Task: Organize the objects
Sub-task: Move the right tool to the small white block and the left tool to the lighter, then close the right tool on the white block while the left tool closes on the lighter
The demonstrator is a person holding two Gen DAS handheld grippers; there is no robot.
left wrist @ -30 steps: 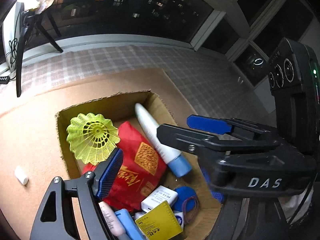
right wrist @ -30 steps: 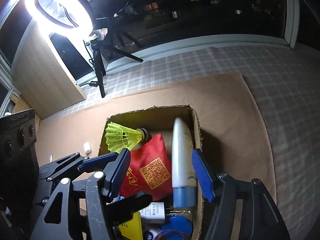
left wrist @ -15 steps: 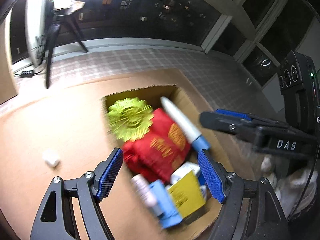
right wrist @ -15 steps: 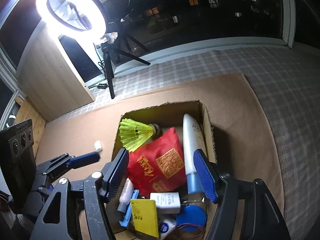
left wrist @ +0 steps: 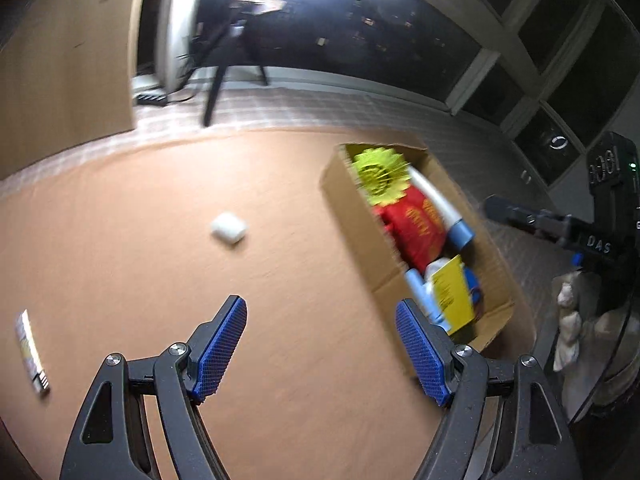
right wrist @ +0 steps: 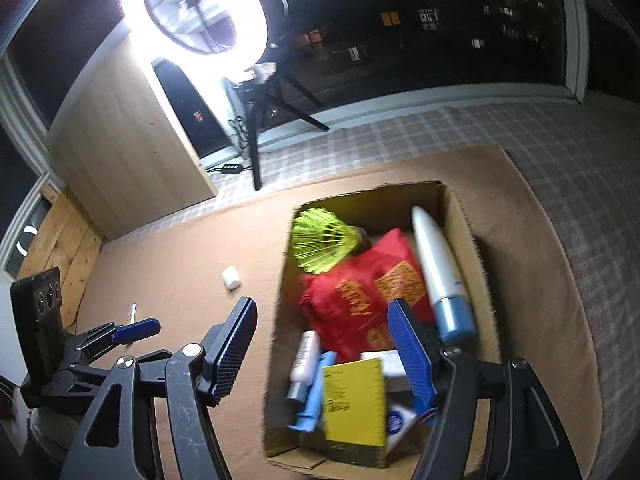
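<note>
An open cardboard box point(right wrist: 476, 248) point(left wrist: 352, 216) on a brown mat holds a yellow shuttlecock point(right wrist: 320, 240), a red pouch point(right wrist: 360, 300), a white and blue tube point(right wrist: 440, 272), a yellow card point(right wrist: 352, 400) and other small items. A small white block point(left wrist: 228, 229) point(right wrist: 231, 278) lies on the mat left of the box. A thin packet point(left wrist: 32, 352) lies at the far left. My left gripper point(left wrist: 320, 348) is open and empty above the mat, left of the box. My right gripper point(right wrist: 320, 352) is open and empty over the box's near left edge.
A ring light on a tripod point(right wrist: 196, 8) stands behind the mat, with a wooden panel point(right wrist: 132, 152) to its left. Checked flooring point(right wrist: 580, 160) surrounds the mat. Dark windows run along the back.
My left gripper has swung left, away from the box, to above the mat near the white block. My right gripper has pulled back slightly and stays open over the box.
</note>
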